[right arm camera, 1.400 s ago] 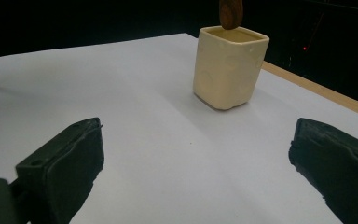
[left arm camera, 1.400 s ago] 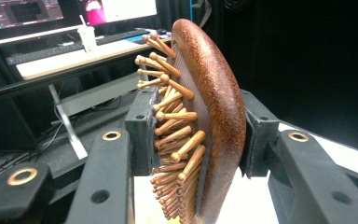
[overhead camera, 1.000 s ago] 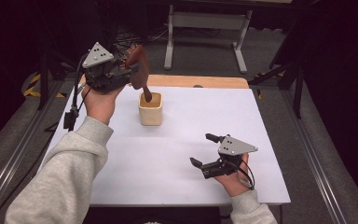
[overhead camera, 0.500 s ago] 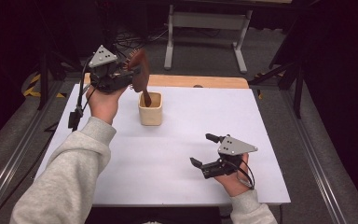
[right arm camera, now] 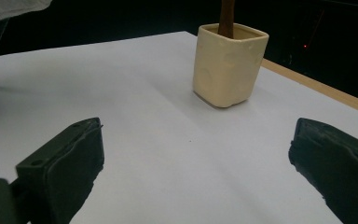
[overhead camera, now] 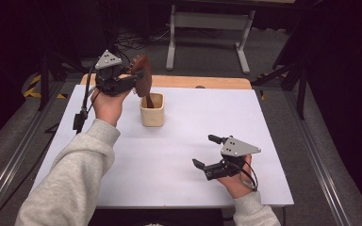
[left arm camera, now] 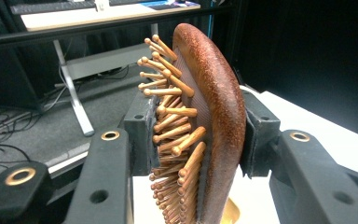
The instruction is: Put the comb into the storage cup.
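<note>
The left tongs [overhead camera: 139,77] are clamped on the head of a brown wooden hairbrush [overhead camera: 143,80], held up at the far left of the white desk [overhead camera: 169,155]. In the left gripper view the brush head [left arm camera: 214,116] stands on edge between the two black jaws, its rounded back against the right jaw and its rows of wooden pins [left arm camera: 172,135] pointing toward the left jaw. From the tongs the brush runs downward, and its dark handle [overhead camera: 148,100] dips into a cream square-sided cup [overhead camera: 152,109] standing on the desk just below and to the right of the left hand [overhead camera: 107,104]. How deep the handle reaches inside the cup can't be made out.

The right tongs [overhead camera: 206,151] hang low over the near right part of the desk, well apart from the cup, with the jaws spread wide and nothing between them. In the right gripper view the cup [right arm camera: 227,65] sits ahead of those tongs, a little toward the right jaw, with the brown handle [right arm camera: 226,17] rising out of its mouth. A strip of bare wood [overhead camera: 202,82] shows along the desk's far edge, beyond the cup. A grey sleeve [overhead camera: 70,183] covers the left forearm.
</note>
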Available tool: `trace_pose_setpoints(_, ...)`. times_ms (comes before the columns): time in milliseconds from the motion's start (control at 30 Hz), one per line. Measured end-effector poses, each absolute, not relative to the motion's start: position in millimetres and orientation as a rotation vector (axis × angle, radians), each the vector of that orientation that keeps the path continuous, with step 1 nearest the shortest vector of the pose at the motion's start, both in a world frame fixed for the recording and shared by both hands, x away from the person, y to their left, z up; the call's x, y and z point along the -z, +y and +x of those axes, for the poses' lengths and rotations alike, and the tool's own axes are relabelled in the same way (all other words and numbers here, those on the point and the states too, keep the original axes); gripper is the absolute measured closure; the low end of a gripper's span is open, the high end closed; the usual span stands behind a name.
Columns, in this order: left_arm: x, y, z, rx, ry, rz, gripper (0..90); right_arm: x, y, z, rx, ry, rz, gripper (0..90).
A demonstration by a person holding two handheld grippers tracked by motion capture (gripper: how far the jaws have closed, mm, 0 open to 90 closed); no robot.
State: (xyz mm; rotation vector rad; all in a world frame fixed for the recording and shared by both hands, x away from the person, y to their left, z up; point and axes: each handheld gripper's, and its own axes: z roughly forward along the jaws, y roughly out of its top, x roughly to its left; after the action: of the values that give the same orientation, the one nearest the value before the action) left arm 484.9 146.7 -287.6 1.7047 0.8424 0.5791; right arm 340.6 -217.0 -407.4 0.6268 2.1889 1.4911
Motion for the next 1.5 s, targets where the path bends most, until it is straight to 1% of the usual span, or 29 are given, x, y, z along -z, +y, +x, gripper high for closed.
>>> trace_pose_setpoints(500, 304, 144, 495, -0.533, 0.892, 1.731, 56.0, 408, -217, 340, -1.489, 2.194, 0.629, 3.4)
trace_pose_setpoints(1067, 314, 143, 499, -0.486, 0.909, 1.753, 55.1, 408, -216, 341, -1.486, 2.202, 0.632, 3.7)
trace_pose_setpoints(1333, 315, 142, 499, -0.489, 0.903, 1.758, 54.4, 408, -216, 341, -1.488, 2.204, 0.630, 3.7)
trace_pose_setpoints(1500, 315, 142, 498, -0.515, 0.890, 1.774, 51.5, 408, -216, 341, -1.487, 2.205, 0.629, 3.7)
